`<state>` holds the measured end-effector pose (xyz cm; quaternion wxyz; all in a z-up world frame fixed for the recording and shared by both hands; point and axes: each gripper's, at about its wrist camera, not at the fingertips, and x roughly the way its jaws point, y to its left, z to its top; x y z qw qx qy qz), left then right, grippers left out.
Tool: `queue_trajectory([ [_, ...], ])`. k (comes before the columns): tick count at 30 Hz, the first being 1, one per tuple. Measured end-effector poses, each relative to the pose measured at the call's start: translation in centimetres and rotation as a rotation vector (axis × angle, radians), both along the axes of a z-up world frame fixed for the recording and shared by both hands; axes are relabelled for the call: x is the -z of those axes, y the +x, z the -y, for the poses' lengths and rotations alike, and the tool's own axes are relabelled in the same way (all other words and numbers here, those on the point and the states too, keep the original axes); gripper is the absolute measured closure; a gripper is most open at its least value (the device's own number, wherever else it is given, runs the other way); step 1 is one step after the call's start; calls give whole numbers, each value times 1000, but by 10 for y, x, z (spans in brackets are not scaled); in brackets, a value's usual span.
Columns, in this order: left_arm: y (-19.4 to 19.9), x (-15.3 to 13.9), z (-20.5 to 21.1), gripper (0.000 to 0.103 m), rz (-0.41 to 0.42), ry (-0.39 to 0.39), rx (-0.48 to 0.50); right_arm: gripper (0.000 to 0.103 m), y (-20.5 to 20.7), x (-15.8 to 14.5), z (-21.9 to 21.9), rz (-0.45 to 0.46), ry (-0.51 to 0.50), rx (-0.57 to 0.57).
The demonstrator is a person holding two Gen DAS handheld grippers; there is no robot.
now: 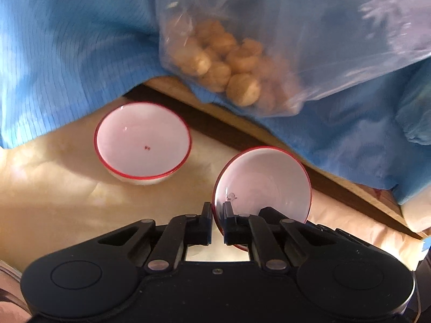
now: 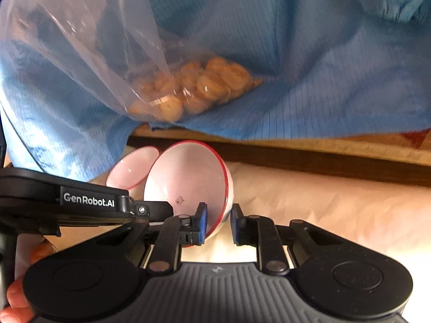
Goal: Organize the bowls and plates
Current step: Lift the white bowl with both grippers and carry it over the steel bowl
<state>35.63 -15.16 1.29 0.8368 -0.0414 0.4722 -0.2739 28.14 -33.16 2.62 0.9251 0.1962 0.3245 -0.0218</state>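
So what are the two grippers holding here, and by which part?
Both hold one tilted red-rimmed bowl by its rim: left gripper and right gripper, at separate spots.

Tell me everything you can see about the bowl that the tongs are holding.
The held bowl is small, white inside and out with a thin red rim, and looks like glazed ceramic. A tiny dark mark sits on its inner wall. It is empty and tipped steeply on edge. The left tongs and the right tongs each clamp its rim, one finger inside, one outside. It sits over the pale tabletop, beside a second matching bowl.
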Motion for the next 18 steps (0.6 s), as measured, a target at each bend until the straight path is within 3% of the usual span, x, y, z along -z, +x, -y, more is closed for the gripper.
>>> queue_trajectory([
  [7,-29,-33,-12,96,64,-18,8,83,-23,-24,-4,53,-16,-10],
  [18,-72,-52,-57,96,105,-39,5,83,-66,-50,-33,90,-33,-81],
])
